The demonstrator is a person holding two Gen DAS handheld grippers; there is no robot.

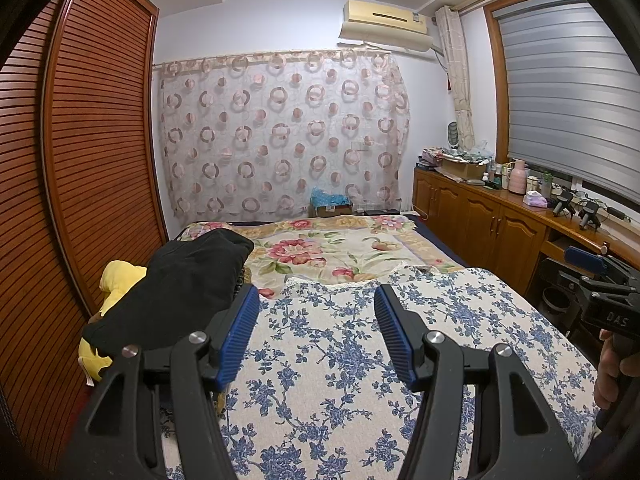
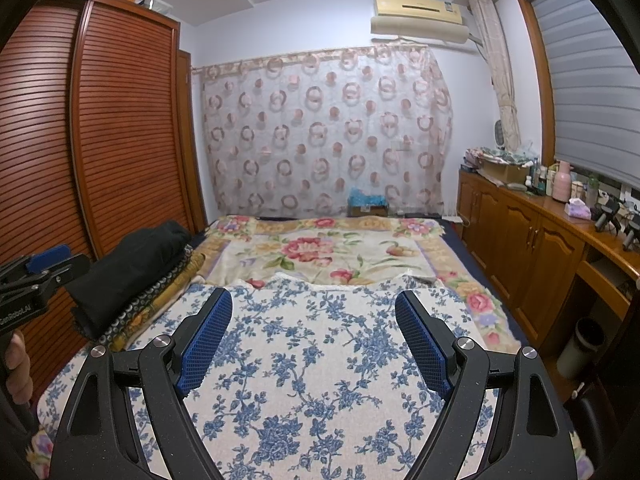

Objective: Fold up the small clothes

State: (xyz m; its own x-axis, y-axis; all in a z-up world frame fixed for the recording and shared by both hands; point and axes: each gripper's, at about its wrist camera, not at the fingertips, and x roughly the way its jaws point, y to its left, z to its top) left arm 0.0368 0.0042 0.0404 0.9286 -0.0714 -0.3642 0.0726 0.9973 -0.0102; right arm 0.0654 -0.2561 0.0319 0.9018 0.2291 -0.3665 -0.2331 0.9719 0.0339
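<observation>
Hovering side by side above the near end of the bed, both grippers are empty. The left gripper (image 1: 316, 336) has its blue pads spread wide with nothing between them, and the right gripper (image 2: 314, 344) is spread just as wide and equally bare.

Beneath them a blue-flowered cloth (image 1: 352, 364) lies flat and smooth over the near part of the bed, its lace-trimmed far edge resting on a red-flowered blanket (image 1: 320, 252). Whether that cloth is a garment to be folded or only the working surface, the pictures do not settle.

The clearest candidates for the task sit at the left edge of the bed, beside the slatted wardrobe (image 1: 100, 132): a black garment (image 1: 180, 284) lies in a loose heap, with something yellow (image 1: 116, 280) showing under and beside it. From the right wrist view the black heap rests on a dark patterned fabric (image 2: 160, 300).

This scene fits two stages: a piece about to be fetched from the heap, or a finished one just set onto it. No fold lines on the black garment can be made out, so I cannot say which. Any grasp there would call for pinching a single layer at an edge.
</observation>
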